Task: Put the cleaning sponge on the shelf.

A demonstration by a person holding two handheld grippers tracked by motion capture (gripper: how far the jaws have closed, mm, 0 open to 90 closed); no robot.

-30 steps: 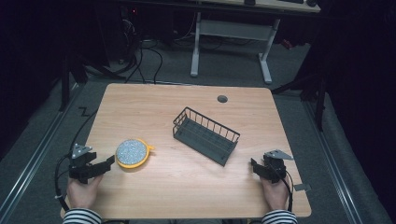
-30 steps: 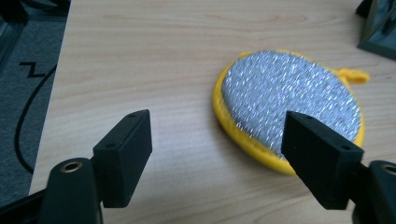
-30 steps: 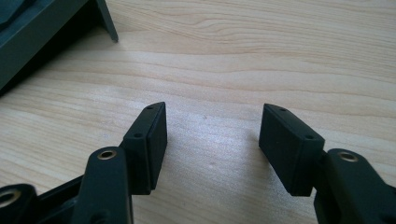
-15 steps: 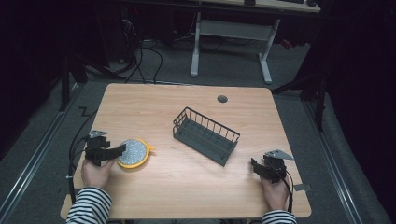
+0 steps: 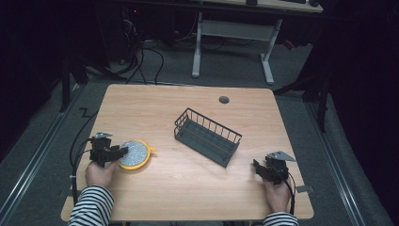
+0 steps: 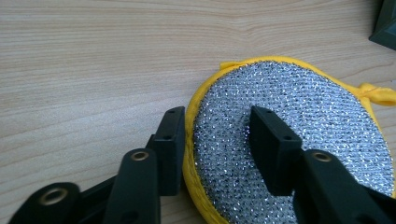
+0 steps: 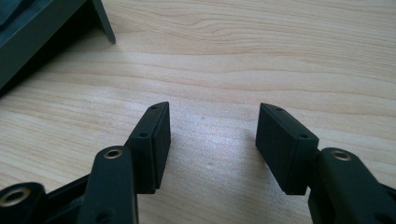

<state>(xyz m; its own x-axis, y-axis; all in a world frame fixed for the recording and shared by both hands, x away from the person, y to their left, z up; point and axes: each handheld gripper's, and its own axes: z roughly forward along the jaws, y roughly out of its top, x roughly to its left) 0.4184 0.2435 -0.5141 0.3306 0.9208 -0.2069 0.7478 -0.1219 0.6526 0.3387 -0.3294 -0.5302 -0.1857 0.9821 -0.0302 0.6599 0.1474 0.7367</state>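
Since a second ago, we see the left gripper has advanced onto the scouring pad at eight o'clock on the wooden table, jaws spread astride its yellow rim and glittery mesh. Our right gripper rests spread at four o'clock. Dark wire basket sits centre, cropped in both gripper views.

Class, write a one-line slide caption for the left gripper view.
Open left gripper straddling the rim of a round yellow-edged silver scouring pad on the wooden table.
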